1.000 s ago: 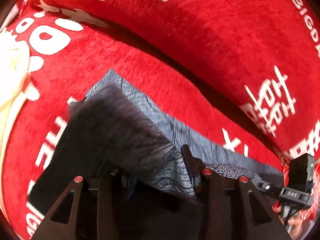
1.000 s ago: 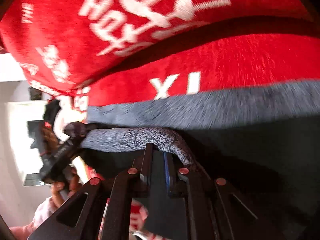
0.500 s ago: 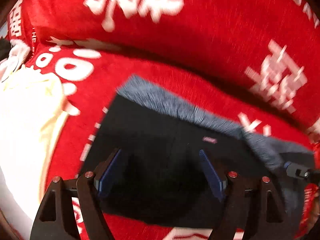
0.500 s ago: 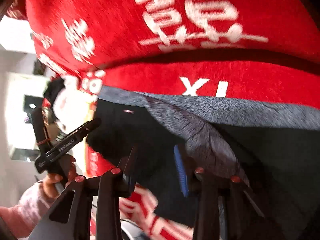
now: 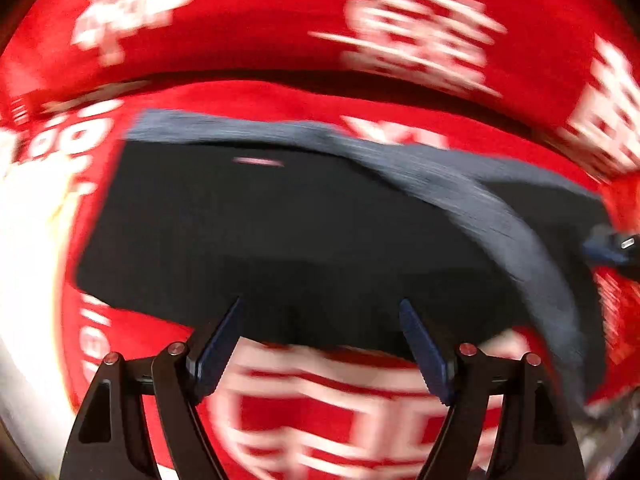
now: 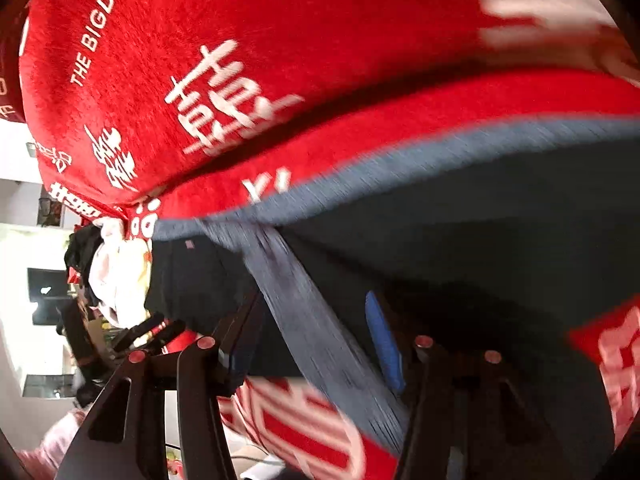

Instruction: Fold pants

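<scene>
The dark pants (image 5: 280, 232) lie folded on the red sofa cover (image 5: 280, 24). Their grey-blue waistband (image 5: 460, 184) runs along the far edge and curls down to the right. My left gripper (image 5: 320, 302) hangs open above the pants' near edge with nothing between its blue pads (image 5: 218, 352). In the right wrist view the pants (image 6: 480, 248) fill the middle. My right gripper (image 6: 316, 304) is above them with its jaws opening. The grey band (image 6: 304, 312) passes under the gap, and the pads do not press on it. The picture is blurred.
A pale cloth (image 5: 24, 220) lies at the left end of the seat. A heap of white and dark clothes (image 6: 116, 280) is there too. The sofa's red backrest (image 6: 280, 40) rises behind the pants. A pink sleeve (image 6: 60, 436) shows low on the left.
Both grippers were shut on the pants' fabric and have let go and opened. They have drawn back and up. The pants now lie folded flat on the seat.
</scene>
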### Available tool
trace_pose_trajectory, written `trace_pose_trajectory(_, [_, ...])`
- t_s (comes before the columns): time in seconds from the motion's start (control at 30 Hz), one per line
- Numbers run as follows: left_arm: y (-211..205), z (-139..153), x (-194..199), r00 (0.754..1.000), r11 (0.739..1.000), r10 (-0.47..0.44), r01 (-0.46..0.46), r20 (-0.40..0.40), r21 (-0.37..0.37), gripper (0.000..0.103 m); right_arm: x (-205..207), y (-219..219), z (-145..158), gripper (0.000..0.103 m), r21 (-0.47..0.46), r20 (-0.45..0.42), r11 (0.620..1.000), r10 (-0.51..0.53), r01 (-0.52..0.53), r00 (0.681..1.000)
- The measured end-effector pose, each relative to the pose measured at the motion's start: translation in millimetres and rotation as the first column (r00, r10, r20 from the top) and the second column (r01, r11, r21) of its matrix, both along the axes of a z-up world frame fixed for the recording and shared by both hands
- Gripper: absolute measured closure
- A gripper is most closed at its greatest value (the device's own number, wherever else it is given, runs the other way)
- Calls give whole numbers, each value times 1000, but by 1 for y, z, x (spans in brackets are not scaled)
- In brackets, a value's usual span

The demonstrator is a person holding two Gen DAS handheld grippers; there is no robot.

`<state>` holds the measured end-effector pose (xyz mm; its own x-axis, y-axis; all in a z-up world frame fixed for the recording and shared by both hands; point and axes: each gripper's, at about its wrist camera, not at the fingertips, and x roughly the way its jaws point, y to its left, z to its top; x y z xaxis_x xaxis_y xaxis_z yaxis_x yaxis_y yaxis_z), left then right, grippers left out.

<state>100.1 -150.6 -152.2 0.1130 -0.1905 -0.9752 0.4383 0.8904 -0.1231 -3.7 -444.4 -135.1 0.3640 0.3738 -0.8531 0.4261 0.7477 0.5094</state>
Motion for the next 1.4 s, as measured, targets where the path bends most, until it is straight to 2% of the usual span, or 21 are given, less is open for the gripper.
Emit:
trace_pose_trajectory(0.1, [-45, 1, -31, 992, 991, -100, 92, -72, -101, 23, -71, -13, 9, 46, -18, -25, 996, -89, 88, 996])
trace_pose_trajectory(0.2, [-94, -11, -61, 970, 966, -198, 170, -139, -193, 23, -144, -20, 7, 46, -39, -69, 978, -209, 207, 975])
trace_pose_trajectory(0.27, [-125, -22, -80, 953, 954, -256, 222, -161, -203, 23, -192, -26, 6, 46, -71, -94, 956, -289, 283, 953])
trace_pose_trajectory(0.37, [-149, -33, -105, 937, 941, -304, 268, -173, -206, 23, -264, -31, -5, 46, -106, -143, 919, -391, 379, 909])
trace_pose_trajectory(0.47, [-161, -39, -118, 931, 941, -314, 280, -186, -189, 23, -306, -37, -20, 46, -147, -188, 897, -438, 416, 879])
trace_pose_trajectory(0.57, [-170, -45, -133, 928, 943, -312, 275, -203, -190, 23, -323, -45, -39, 46, -122, -228, 905, -426, 408, 876])
trace_pose_trajectory(0.7, [-177, -46, -140, 943, 953, -292, 273, -158, -135, 23, -330, -56, -54, 47, -75, -230, 922, -387, 380, 893])
trace_pose_trajectory(0.87, [-181, -45, -144, 951, 971, -222, 195, -215, -138, 23, -349, -67, -65, 47, 10, -250, 930, -353, 367, 902])
trace_pose_trajectory(1.0, [-189, -47, -146, 951, 973, -212, 184, -224, -139, 23, -356, -73, -72, 47, 98, -224, 927, -334, 362, 916])
trace_pose_trajectory(1.03, [-192, -47, -147, 950, 972, -209, 177, -233, -151, 23, -353, -75, -76, 51, 116, -218, 927, -326, 356, 920])
trace_pose_trajectory(1.1, [-195, -47, -148, 947, 971, -210, 172, -243, -167, 23, -349, -78, -82, 72, 138, -231, 923, -322, 359, 918])
trace_pose_trajectory(1.13, [-198, -48, -149, 945, 969, -215, 175, -245, -174, 25, -349, -81, -83, 84, 170, -226, 914, -328, 368, 917])
trace_pose_trajectory(1.17, [-200, -47, -150, 945, 966, -224, 183, -240, -181, 42, -346, -79, -79, 89, 186, -219, 909, -332, 373, 918])
trace_pose_trajectory(1.23, [-207, -45, -151, 937, 962, -244, 202, -248, -182, 69, -340, -80, -60, 90, 172, -183, 926, -306, 337, 934])
trace_pose_trajectory(1.33, [-213, -32, -142, 940, 960, -214, 151, -266, -238, 71, -326, -94, -13, 91, 154, -76, 942, -290, 299, 954])
trace_pose_trajectory(1.4, [-220, -14, -135, 947, 952, -218, 154, -235, -264, 71, -312, -111, 17, 91, 138, -5, 948, -290, 288, 957])
